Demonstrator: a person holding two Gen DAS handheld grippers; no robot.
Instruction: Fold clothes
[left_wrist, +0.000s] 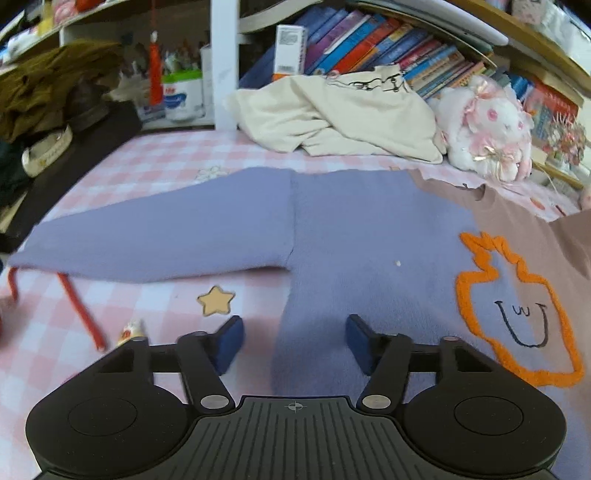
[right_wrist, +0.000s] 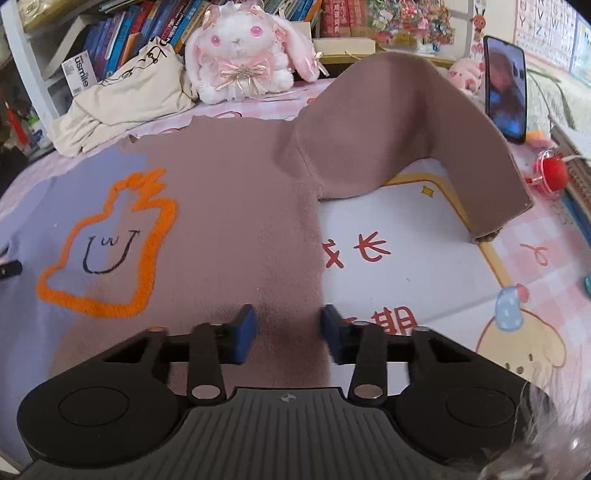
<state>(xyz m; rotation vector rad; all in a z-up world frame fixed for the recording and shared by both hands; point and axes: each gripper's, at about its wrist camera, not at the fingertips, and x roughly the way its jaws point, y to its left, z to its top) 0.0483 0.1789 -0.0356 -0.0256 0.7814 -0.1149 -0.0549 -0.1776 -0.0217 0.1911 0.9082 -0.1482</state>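
- Sweater (left_wrist: 369, 229): half lilac, half mauve, lying flat; orange outline (right_wrist: 107, 254) at centre.
- Mauve sleeve (right_wrist: 406, 122): humped up beside the sweater.
- Left gripper (left_wrist: 293, 341), right gripper (right_wrist: 288, 332): jaws apart over the sweater's side edges, grasping nothing.

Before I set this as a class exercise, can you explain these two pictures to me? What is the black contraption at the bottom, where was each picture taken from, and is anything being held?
Each picture comes from a camera on a hand-held gripping tool, looking along its two blue-padded fingers; a person carries one in each hand. The left tool looks over the purple half of a sweater with its purple sleeve spread flat. The right tool looks over the brown half, whose brown sleeve is humped up. The sweater lies on a pink checked bedsheet, near a plush rabbit, a cream garment and books. Both tools straddle the sweater's side edges, jaws apart, gripping nothing yet.
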